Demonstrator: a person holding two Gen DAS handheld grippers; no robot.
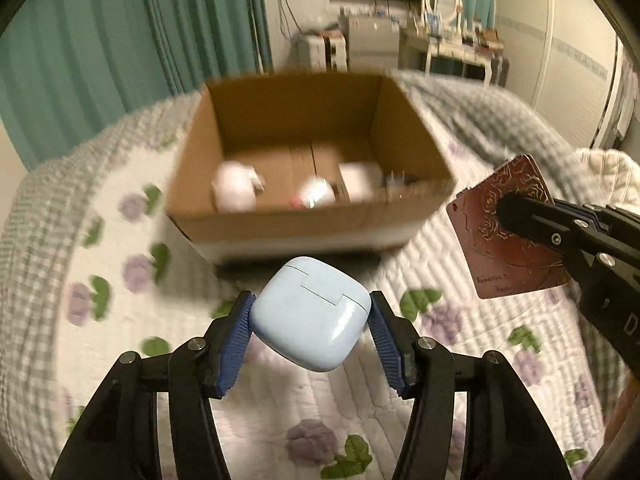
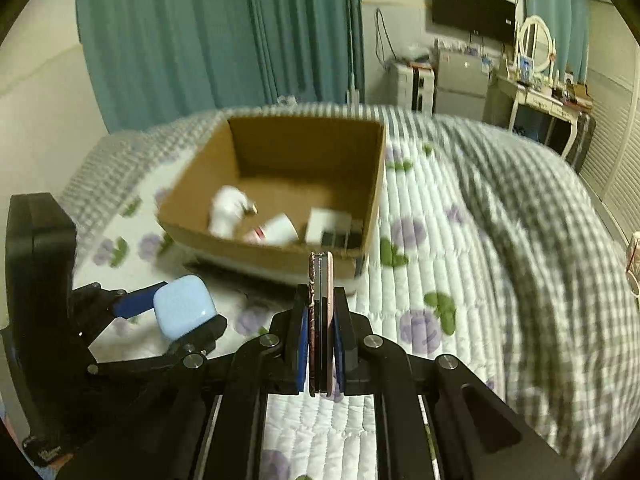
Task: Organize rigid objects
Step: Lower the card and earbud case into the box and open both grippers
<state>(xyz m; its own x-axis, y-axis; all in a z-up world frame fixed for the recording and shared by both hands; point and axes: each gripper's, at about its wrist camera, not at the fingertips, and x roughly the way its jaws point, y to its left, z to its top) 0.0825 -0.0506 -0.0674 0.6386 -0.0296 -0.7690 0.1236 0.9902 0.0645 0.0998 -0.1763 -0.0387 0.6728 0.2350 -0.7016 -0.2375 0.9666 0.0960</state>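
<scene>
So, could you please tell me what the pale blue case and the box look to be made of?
The pale blue case looks like glossy hard plastic: it shows bright highlights and a crisp lid seam. The box looks like matte brown corrugated cardboard, with a fluted top edge.

Pale blue earbud case [image 1: 310,314], glossy and plain. Dark red-brown compact [image 1: 506,232] with fine gold scrollwork on its face; seen edge-on from the right wrist, a pink rim. Black gripper frames, ribbed blue pads [image 1: 236,344] on the fingers. Plain brown cardboard box [image 1: 280,220]; inside, blurred white items [image 2: 228,210], one with a touch of red. White quilted bedspread [image 1: 132,240] printed with purple flowers and green leaves, edged in grey-and-white check. Teal curtains [image 2: 200,32], black screen [image 2: 472,10], white-framed mirror [image 2: 534,42].
</scene>
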